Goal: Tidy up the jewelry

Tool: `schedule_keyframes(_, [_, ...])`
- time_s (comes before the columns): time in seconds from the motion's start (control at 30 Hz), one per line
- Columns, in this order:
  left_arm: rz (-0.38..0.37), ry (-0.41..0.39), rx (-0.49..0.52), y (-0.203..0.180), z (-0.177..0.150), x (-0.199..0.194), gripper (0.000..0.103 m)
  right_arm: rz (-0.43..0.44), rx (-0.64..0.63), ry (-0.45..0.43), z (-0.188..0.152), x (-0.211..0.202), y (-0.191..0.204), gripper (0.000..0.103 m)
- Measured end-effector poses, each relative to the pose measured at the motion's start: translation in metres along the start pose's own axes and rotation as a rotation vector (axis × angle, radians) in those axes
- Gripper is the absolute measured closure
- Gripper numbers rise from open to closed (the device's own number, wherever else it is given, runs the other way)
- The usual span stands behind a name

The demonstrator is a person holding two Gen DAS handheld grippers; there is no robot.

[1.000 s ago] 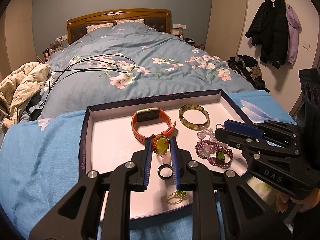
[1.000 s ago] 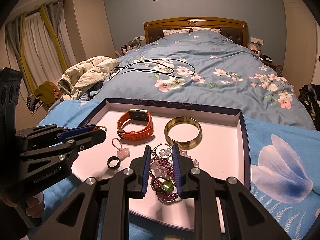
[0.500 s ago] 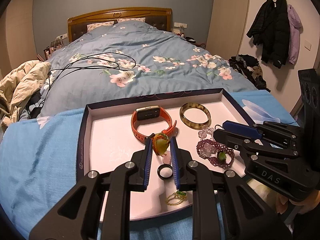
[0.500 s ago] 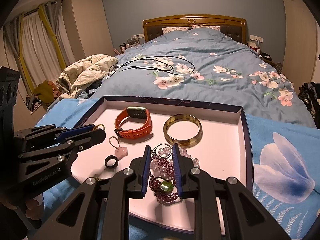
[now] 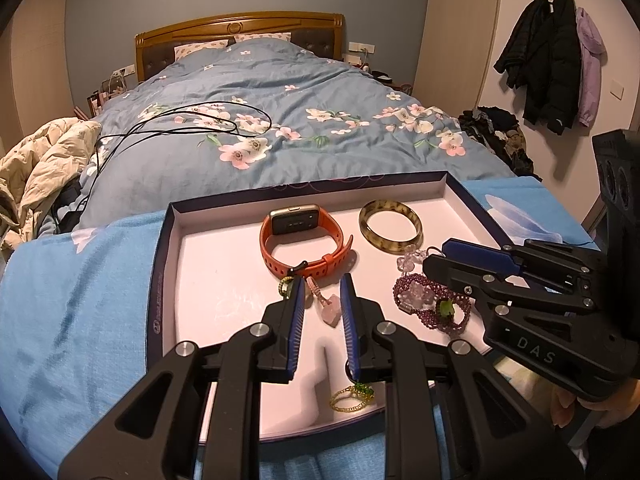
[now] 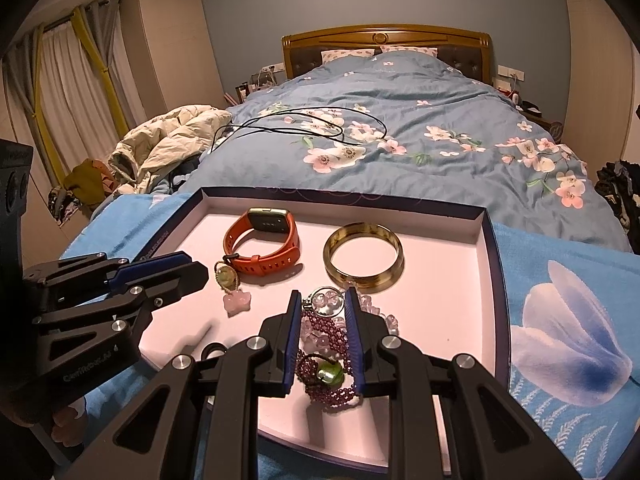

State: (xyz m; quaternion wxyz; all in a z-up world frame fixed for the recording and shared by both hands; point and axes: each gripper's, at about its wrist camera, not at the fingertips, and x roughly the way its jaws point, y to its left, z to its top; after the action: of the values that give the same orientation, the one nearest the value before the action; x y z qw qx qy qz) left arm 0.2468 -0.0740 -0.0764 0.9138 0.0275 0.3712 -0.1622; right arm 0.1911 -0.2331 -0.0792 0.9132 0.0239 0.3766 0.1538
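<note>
A shallow white tray (image 5: pixel 224 280) with a dark rim lies on a blue cloth. In it are an orange watch (image 5: pixel 300 240), an amber bangle (image 5: pixel 390 226), a purple bead bracelet (image 5: pixel 430 306), a pink charm (image 5: pixel 331 308), a gold ring with a green stone (image 5: pixel 352 394) and a green pendant (image 6: pixel 225 274). My left gripper (image 5: pixel 322 300) is open and empty above the pink charm; the pendant (image 5: pixel 286 285) lies just left of its left finger. My right gripper (image 6: pixel 322 312) is open over the purple bracelet (image 6: pixel 324 368) and a clear bead strand (image 6: pixel 328 300).
The tray sits at the foot of a bed with a blue floral duvet (image 5: pixel 280 128) and a black cable (image 5: pixel 180 124). A black ring (image 6: pixel 214 350) lies near the tray's front. A beige jacket (image 6: pixel 172 140) lies left; coats (image 5: pixel 552 60) hang right.
My left gripper has opened and let go of the green pendant, which now lies in the tray beside the watch strap. The right gripper has stayed over the purple bracelet.
</note>
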Motion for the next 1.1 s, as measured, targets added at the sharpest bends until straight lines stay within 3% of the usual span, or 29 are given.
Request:
schedule_keyframes(0.17, [0.002,-0.003,0.0,0.0,-0.002,-0.001,0.066,-0.008,0.005,0.007,0.0,0.003,0.0,0.081])
schedule_keyframes(0.33, [0.006,-0.019,0.001,-0.002,-0.004,-0.005,0.05,-0.009,0.015,-0.002,0.0,-0.001,-0.001,0.073])
schedule_keyframes(0.4, [0.012,-0.029,0.003,-0.003,-0.005,-0.009,0.04,-0.014,0.017,-0.013,-0.001,-0.004,-0.001,0.062])
schedule_keyframes(0.47, [0.014,-0.039,0.002,-0.003,-0.006,-0.013,0.037,-0.015,0.019,-0.022,-0.002,-0.009,-0.001,0.06])
schedule_keyframes(0.57, [0.021,-0.057,-0.004,-0.002,-0.007,-0.022,0.018,-0.015,0.026,-0.041,-0.003,-0.016,0.0,0.046])
schedule_keyframes(0.63, [0.024,-0.079,-0.004,-0.003,-0.009,-0.03,0.016,-0.014,0.024,-0.051,-0.004,-0.02,0.0,0.042])
schedule_keyframes(0.67, [0.027,-0.086,-0.002,-0.003,-0.01,-0.034,0.01,-0.021,0.022,-0.056,-0.005,-0.024,0.001,0.038])
schedule_keyframes(0.7, [0.033,-0.093,-0.002,-0.004,-0.011,-0.038,0.005,-0.027,0.021,-0.06,-0.005,-0.025,0.001,0.031])
schedule_keyframes(0.97, [0.107,-0.132,-0.027,-0.001,-0.027,-0.065,0.005,-0.068,0.009,-0.13,-0.02,-0.052,0.005,0.011])
schedule_keyframes(1.1, [0.126,-0.151,-0.069,0.004,-0.038,-0.081,0.005,-0.086,-0.017,-0.181,-0.028,-0.069,0.012,0.007])
